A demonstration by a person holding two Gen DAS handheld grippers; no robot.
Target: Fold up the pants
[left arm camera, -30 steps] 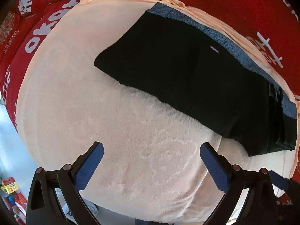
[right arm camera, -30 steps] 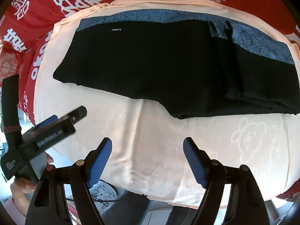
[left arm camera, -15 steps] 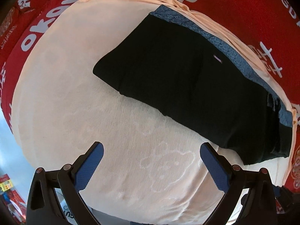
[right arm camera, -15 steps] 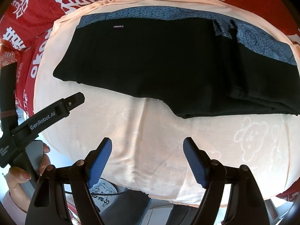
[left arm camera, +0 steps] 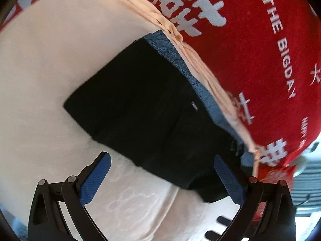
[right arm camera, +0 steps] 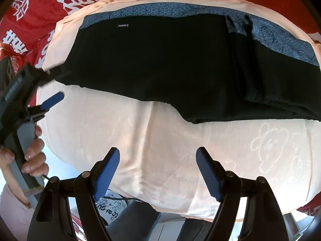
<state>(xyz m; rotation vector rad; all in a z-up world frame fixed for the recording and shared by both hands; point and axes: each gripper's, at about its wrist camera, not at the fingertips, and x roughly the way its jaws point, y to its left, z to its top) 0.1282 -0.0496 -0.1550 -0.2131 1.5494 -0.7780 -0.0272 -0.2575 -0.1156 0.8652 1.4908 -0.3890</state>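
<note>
Black pants [right arm camera: 164, 62] with a blue patterned waistband [right arm camera: 280, 38] lie flat, folded lengthwise, on a peach towel [right arm camera: 152, 136]. They also show in the left wrist view [left arm camera: 144, 108]. My left gripper [left arm camera: 160, 178] is open and empty, just above the pants' near edge at their left end. It also shows in the right wrist view [right arm camera: 51, 84], by the pants' left tip. My right gripper [right arm camera: 158, 170] is open and empty over the bare towel, in front of the pants' middle.
The towel [left arm camera: 40, 80] covers a table with a red cloth printed in white characters [left arm camera: 250, 40]. The table's near edge and the floor [right arm camera: 140, 217] lie just below my right gripper. A hand [right arm camera: 30, 150] holds the left gripper's handle.
My left gripper has moved forward and swung right toward the pants' left end. My right gripper has moved slightly closer to the pants. Both stay open.
</note>
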